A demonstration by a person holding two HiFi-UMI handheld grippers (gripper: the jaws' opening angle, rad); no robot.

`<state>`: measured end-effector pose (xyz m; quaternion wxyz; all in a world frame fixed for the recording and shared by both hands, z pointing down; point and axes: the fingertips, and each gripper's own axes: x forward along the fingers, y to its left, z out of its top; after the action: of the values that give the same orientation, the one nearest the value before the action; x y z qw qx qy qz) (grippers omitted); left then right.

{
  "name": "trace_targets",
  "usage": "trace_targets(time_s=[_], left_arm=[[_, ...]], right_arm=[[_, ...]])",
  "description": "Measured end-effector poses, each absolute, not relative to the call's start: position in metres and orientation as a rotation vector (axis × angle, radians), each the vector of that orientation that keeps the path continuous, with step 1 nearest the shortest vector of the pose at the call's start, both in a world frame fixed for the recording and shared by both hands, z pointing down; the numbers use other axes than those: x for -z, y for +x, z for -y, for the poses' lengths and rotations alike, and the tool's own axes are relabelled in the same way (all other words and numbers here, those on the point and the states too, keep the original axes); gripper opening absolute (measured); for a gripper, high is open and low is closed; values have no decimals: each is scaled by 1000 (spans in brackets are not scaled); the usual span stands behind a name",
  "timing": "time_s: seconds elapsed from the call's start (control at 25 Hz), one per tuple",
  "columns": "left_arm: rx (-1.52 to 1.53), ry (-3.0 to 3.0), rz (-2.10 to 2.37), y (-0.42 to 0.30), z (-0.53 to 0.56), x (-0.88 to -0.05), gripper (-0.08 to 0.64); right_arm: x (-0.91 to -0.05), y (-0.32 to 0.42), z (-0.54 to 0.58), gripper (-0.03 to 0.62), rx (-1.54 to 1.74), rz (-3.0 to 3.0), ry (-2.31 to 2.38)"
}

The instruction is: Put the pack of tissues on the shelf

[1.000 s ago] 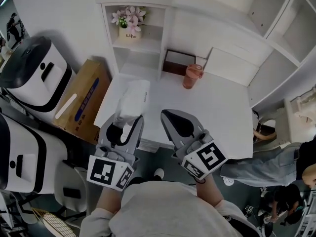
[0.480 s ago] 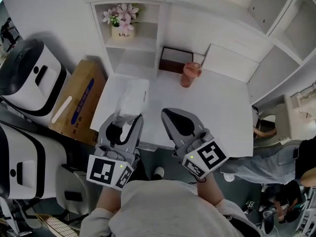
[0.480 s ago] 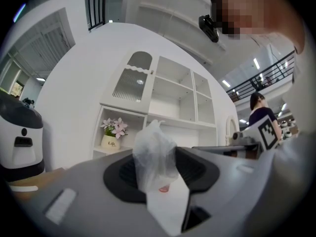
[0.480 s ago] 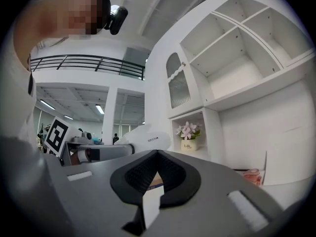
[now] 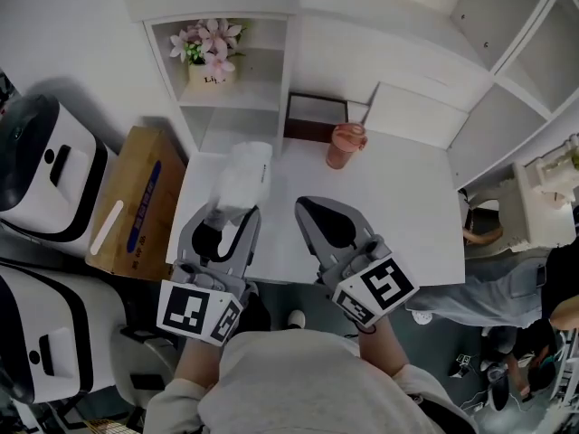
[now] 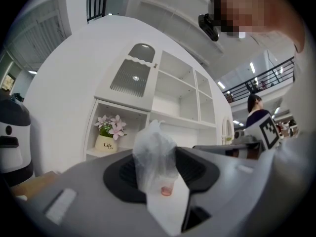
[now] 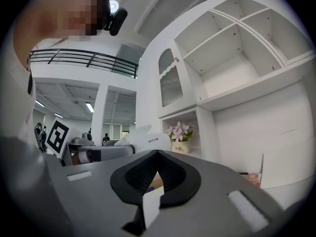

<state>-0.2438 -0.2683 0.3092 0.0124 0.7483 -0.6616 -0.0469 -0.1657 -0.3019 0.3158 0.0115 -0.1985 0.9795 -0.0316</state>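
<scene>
A white plastic-wrapped pack of tissues [image 5: 242, 174] sticks out forward from my left gripper [image 5: 228, 217], which is shut on its near end. In the left gripper view the pack [image 6: 154, 152] stands between the dark pads, pointing at the white shelf unit [image 6: 148, 113]. The pack hangs over the table's left part, just short of the shelf's low compartment [image 5: 237, 127]. My right gripper [image 5: 312, 208] is beside it to the right, shut and holding nothing; its pads meet in the right gripper view [image 7: 157, 157], where the pack [image 7: 140, 141] shows at left.
A pot of pink flowers [image 5: 206, 54] fills the shelf's upper compartment. A pink cup [image 5: 342, 145] and a dark box [image 5: 315, 117] stand at the back of the white table [image 5: 398, 215]. A cardboard box [image 5: 127, 202] and white machines [image 5: 45, 165] stand left of the table.
The table and shelf have slid down and right in the head view as I came closer. The tissue pack stays in the left gripper, now nearer the shelf's low compartment.
</scene>
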Motion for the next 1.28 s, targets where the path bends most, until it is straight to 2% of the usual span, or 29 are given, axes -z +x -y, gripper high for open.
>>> trace_targets(time_s=[1.28], left_arm=[[95,2537,1783,-329,414,-326,173]], right_arm=[[-323,-237,400,0,110,-2973,-1028]])
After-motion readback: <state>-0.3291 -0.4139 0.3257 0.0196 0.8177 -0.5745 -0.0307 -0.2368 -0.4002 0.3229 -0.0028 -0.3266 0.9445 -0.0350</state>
